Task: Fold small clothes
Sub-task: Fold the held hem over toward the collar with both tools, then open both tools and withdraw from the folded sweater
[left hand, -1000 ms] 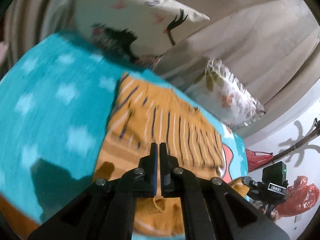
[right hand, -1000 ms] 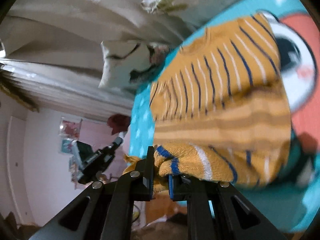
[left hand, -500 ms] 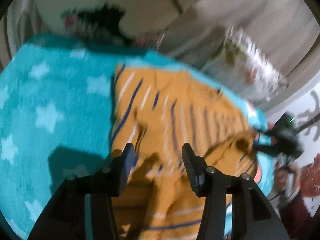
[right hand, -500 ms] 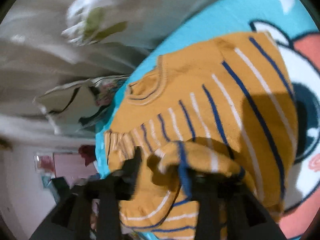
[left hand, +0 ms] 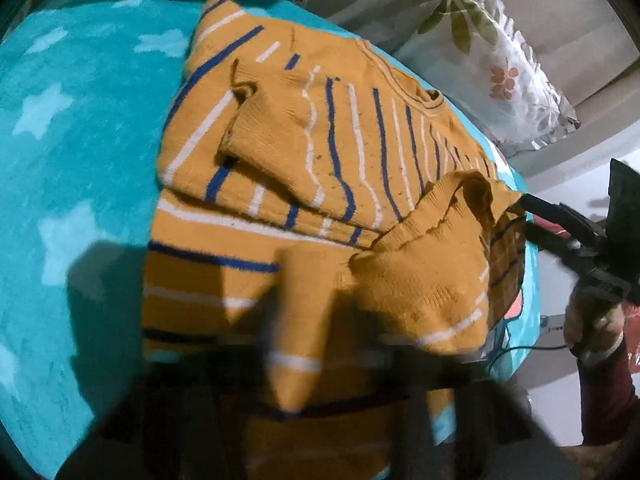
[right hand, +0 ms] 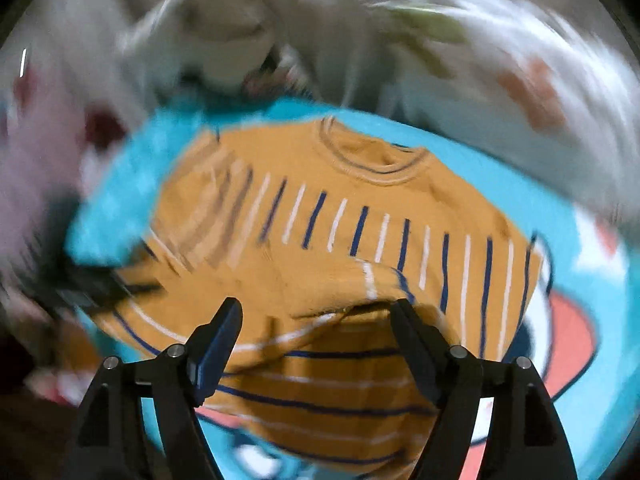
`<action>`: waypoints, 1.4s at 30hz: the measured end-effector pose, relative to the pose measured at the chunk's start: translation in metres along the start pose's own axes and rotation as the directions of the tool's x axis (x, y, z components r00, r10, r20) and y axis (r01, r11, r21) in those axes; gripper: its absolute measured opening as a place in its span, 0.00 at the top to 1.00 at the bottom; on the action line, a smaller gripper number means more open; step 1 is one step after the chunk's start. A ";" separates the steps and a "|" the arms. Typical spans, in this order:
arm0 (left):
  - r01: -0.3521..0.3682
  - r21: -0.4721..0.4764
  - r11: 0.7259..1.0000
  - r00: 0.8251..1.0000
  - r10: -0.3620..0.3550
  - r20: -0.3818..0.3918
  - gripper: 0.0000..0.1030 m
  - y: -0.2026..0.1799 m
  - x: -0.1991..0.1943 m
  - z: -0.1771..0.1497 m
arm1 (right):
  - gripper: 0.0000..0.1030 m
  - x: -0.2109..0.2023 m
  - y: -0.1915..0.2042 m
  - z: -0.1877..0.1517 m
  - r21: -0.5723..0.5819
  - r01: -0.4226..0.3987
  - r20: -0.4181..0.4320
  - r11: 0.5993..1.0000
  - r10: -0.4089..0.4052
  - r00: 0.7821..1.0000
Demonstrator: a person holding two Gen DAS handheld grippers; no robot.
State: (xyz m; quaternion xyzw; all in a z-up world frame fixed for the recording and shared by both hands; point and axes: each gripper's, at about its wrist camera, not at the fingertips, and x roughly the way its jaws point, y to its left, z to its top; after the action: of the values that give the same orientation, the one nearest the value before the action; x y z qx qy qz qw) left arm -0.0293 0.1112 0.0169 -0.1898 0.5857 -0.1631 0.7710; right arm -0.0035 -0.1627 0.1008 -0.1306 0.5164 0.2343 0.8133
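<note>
Mustard sweater (left hand: 360,152), blue and white stripes, both sleeves folded inward.

The right claw (right hand: 316,344) hangs over a mustard sweater (right hand: 360,216) with navy and white stripes, its jaws opening wide and pressing on nothing, a folded sleeve (right hand: 360,292) lying just beyond them. The sweater lies on a turquoise blanket (right hand: 500,168). Behind, blurred shapes may be pillows (right hand: 500,60).
</note>
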 end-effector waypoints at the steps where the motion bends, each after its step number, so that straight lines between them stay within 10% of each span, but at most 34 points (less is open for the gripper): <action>1: -0.006 -0.012 1.000 1.000 0.006 0.009 0.95 0.002 -0.002 -0.002 | 0.21 0.006 0.008 0.000 -0.057 0.038 -0.010 0.998 -0.039 0.999; 11: -0.006 -0.103 0.995 0.984 0.024 0.179 0.95 0.019 -0.053 0.005 | 0.23 0.050 0.012 0.013 -0.181 0.090 -0.059 0.979 -0.103 0.993; 15: -0.041 -0.075 0.996 0.979 0.055 0.198 0.95 0.012 -0.060 0.023 | 0.91 0.050 -0.014 0.021 0.018 -0.038 -0.064 0.999 0.039 0.997; 19: -0.067 -0.043 0.997 0.974 0.075 0.215 0.95 0.004 -0.062 0.060 | 0.92 0.032 -0.051 0.028 0.236 -0.098 0.034 0.967 0.092 0.995; 29: -0.085 0.056 0.995 0.986 0.076 0.145 0.95 -0.004 -0.003 0.161 | 0.91 0.046 -0.121 0.040 0.529 -0.051 0.036 0.847 0.038 0.999; 33: -0.083 0.096 0.992 0.992 0.073 0.101 0.95 0.002 0.014 0.169 | 0.32 0.020 -0.087 0.043 0.394 -0.042 0.038 0.918 0.029 0.999; 42: -0.013 0.091 0.996 0.996 0.005 0.089 0.95 0.011 0.006 0.171 | 0.28 0.050 -0.017 0.054 0.087 0.096 -0.097 0.992 -0.087 0.991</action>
State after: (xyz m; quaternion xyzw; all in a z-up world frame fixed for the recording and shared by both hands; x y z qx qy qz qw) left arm 0.1371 0.1358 0.0479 -0.1589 0.5435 -0.1776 0.8048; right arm 0.0654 -0.1406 0.0792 -0.1276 0.5575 0.1663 0.8033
